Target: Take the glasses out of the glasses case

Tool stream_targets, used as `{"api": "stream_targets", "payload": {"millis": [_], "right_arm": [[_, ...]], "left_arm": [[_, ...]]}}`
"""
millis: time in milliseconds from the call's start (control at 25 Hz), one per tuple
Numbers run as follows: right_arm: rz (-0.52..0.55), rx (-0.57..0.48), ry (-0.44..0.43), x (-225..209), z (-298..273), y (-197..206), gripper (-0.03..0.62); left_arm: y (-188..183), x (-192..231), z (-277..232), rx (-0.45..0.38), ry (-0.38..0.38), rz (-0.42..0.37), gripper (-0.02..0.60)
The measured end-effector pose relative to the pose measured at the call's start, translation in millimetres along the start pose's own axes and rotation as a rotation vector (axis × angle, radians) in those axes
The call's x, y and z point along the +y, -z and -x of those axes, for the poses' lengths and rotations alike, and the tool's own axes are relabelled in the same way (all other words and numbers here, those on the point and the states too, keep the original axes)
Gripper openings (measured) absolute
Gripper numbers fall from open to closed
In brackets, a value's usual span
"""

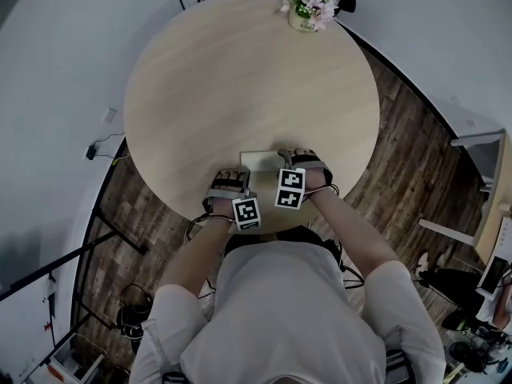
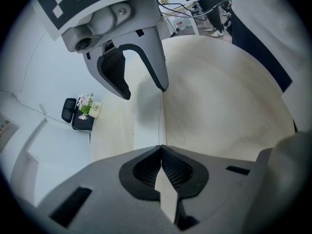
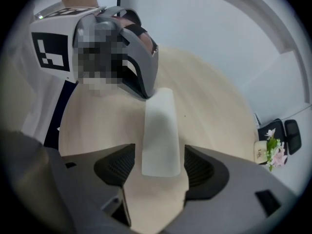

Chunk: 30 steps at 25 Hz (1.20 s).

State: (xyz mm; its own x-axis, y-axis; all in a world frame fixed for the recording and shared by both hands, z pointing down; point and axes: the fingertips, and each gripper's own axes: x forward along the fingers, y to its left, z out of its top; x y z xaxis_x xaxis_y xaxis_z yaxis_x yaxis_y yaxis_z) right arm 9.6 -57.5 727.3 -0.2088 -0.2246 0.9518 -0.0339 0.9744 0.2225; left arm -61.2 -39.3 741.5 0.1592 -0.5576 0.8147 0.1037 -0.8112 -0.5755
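A white, closed glasses case lies on the round wooden table near its front edge. In the left gripper view the case runs away from my left gripper, whose jaws are shut on a thin edge at its near end. In the right gripper view the case lies lengthwise with its near end between the spread pads of my right gripper, which is open and points steeply down. No glasses are in sight. The right gripper's fingers hang over the case's far end.
A small pot of pink flowers stands at the table's far edge, with a dark chair behind it. The table's front edge is just below both grippers. White walls curve around the left and back, and wooden floor shows on the right.
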Motion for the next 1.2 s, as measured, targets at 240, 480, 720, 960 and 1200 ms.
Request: {"api": "stream_targets", "payload": {"millis": [240, 480, 720, 960, 1200], "right_arm": [[-0.007, 0.012, -0.041, -1.5, -13.5, 2.5, 0.273], [-0.009, 0.022, -0.065, -1.5, -20.4, 5.4, 0.273], [0.012, 0.027, -0.053, -4.3, -22.9, 3.8, 0.272], [0.005, 0.03, -0.085, -5.4, -21.1, 2.6, 0.272], [0.0, 0.033, -0.135, -7.4, -19.7, 2.8, 0.272]], "left_arm": [[-0.2, 1.7, -1.7, 0.004, -0.003, -0.009, 0.009], [-1.5, 0.2, -1.8, -0.001, 0.006, -0.005, 0.009], [-0.1, 0.0, -2.0, -0.005, 0.0, -0.022, 0.009], [0.5, -0.7, 0.1, -0.003, -0.001, -0.025, 0.009], [-0.3, 0.5, 0.2, -0.005, -0.008, -0.03, 0.009]]}}
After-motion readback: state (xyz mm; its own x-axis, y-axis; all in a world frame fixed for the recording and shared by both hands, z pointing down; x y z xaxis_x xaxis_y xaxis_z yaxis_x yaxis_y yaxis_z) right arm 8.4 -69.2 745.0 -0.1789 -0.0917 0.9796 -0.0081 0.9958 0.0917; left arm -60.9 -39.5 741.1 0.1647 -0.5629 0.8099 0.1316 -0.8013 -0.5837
